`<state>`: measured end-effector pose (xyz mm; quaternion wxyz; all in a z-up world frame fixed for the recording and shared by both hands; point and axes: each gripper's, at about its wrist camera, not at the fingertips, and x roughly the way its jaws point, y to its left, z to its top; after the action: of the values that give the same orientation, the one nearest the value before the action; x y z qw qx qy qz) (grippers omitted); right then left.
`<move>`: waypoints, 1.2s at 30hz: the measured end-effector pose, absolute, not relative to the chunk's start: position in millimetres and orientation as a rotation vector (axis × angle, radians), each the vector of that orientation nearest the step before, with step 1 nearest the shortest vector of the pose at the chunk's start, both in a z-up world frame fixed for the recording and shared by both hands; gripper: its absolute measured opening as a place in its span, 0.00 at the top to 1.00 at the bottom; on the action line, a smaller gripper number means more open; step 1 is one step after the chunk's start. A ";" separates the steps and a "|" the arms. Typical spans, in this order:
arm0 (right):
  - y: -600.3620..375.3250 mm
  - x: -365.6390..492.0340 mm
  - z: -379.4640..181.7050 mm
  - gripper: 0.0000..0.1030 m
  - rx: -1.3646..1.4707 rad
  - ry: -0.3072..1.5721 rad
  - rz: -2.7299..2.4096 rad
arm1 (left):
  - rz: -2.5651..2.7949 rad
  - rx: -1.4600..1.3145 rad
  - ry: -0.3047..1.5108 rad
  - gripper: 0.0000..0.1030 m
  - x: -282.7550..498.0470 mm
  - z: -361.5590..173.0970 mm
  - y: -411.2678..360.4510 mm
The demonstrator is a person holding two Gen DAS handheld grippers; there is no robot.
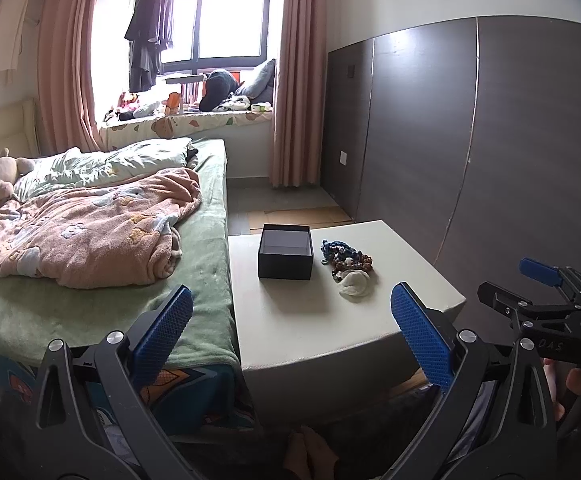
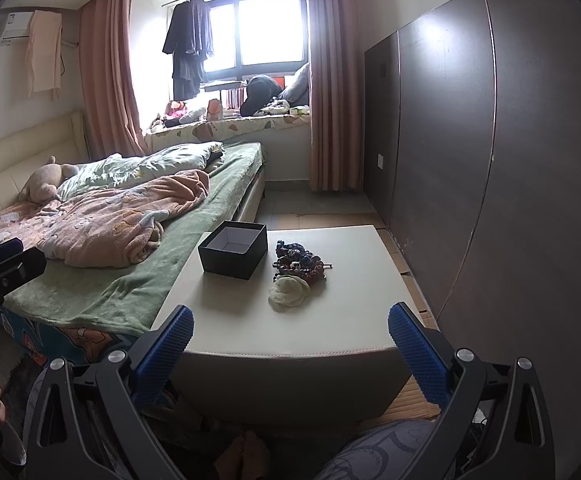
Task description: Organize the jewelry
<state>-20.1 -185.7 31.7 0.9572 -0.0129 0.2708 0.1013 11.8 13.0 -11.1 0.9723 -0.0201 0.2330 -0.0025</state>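
Observation:
An open black box (image 1: 285,254) (image 2: 234,249) stands empty on a white stool-like table (image 1: 314,316) (image 2: 330,316). Right of it lies a heap of dark beaded jewelry (image 1: 346,258) (image 2: 299,261), with a pale cream bracelet or pouch (image 1: 354,285) (image 2: 288,292) just in front. My left gripper (image 1: 292,316) is open and empty, short of the table's near edge. My right gripper (image 2: 290,328) is open and empty, also at the near edge. The right gripper shows at the right of the left wrist view (image 1: 530,284), and the left gripper at the left of the right wrist view (image 2: 2,264).
A bed (image 1: 90,240) with a pink blanket and a green cover adjoins the table's left side. A dark panelled wall (image 1: 490,140) runs along the right. A cluttered window seat (image 1: 186,114) lies behind the bed. Bare feet (image 2: 246,456) show below.

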 end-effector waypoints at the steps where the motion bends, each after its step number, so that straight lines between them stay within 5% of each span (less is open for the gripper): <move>1: -185.6 -20.0 31.9 0.07 -0.027 0.550 0.205 | -0.005 -0.040 0.471 0.04 12.1 -11.4 12.9; 36: -192.9 -26.1 32.5 0.07 0.004 0.547 0.205 | -0.023 -0.036 0.473 0.04 2.6 -12.5 8.4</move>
<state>-26.1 -192.9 32.5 0.9577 0.0021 0.2696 0.1010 2.6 8.4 -12.5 0.9720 -0.0176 0.2341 -0.0114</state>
